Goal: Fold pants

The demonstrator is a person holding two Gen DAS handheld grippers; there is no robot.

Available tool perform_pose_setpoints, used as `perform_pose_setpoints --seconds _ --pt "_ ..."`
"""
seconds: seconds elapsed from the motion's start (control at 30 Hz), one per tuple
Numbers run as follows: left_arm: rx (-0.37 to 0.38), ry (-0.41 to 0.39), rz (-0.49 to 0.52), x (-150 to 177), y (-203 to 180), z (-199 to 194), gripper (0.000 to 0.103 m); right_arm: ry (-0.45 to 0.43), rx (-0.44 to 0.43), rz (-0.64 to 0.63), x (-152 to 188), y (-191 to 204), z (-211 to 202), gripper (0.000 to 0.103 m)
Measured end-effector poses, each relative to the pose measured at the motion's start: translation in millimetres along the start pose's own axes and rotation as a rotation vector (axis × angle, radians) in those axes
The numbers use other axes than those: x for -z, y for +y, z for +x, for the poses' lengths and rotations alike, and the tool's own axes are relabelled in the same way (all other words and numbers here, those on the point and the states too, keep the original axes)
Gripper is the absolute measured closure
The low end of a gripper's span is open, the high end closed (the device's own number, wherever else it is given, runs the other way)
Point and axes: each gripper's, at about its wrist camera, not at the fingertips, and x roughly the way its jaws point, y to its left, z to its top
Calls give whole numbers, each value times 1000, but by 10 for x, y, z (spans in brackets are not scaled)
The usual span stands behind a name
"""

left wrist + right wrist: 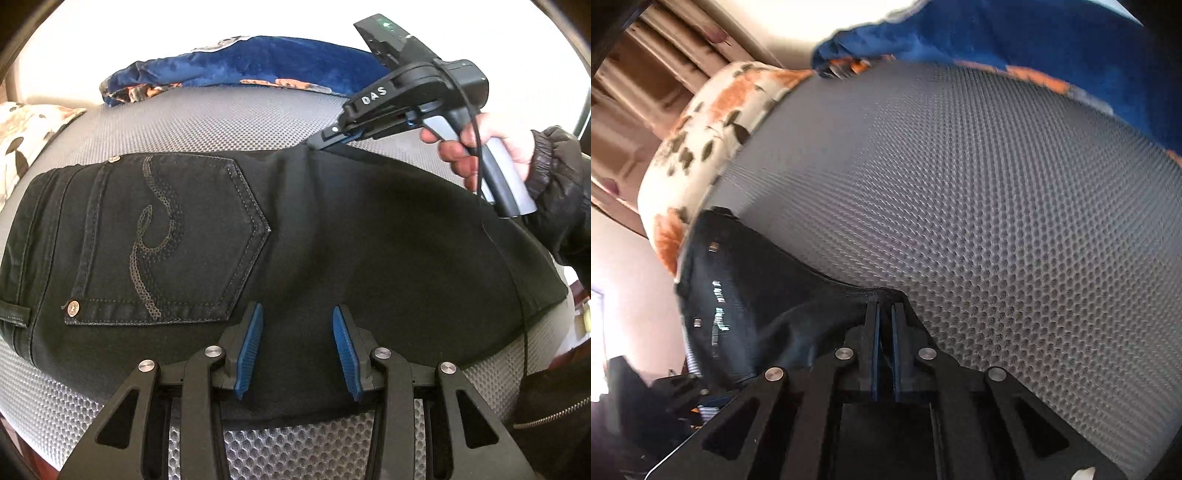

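Honeycomb grey mesh mat (221,118) under black denim pants (332,240); left claw (298,354) released, right claw (884,314) pinching pants.

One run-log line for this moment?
left tool: open above pants | right tool: shut on pants' far edge | surface: grey mesh mat

surface: grey mesh mattress (221,114) | on it: black pants (332,229), blue blanket (258,62)
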Motion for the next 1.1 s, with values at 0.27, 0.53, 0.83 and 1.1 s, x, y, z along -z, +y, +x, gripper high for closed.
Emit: perform_pose_setpoints --seconds 0.27,0.53,0.83,1.1 --pt "17 -13 25 -265 51 -131 62 -147 9 100 72 -97 -611 68" --pt "6 -62 96 -995 -59 194 62 -212 220 244 840 -408 -1441 68" --pt "-13 23 199 -1221 -334 901 62 -153 388 342 1380 -625 -1121 70" --pt "0 27 154 -1187 -229 904 58 -209 461 343 1466 -651 -1102 74"
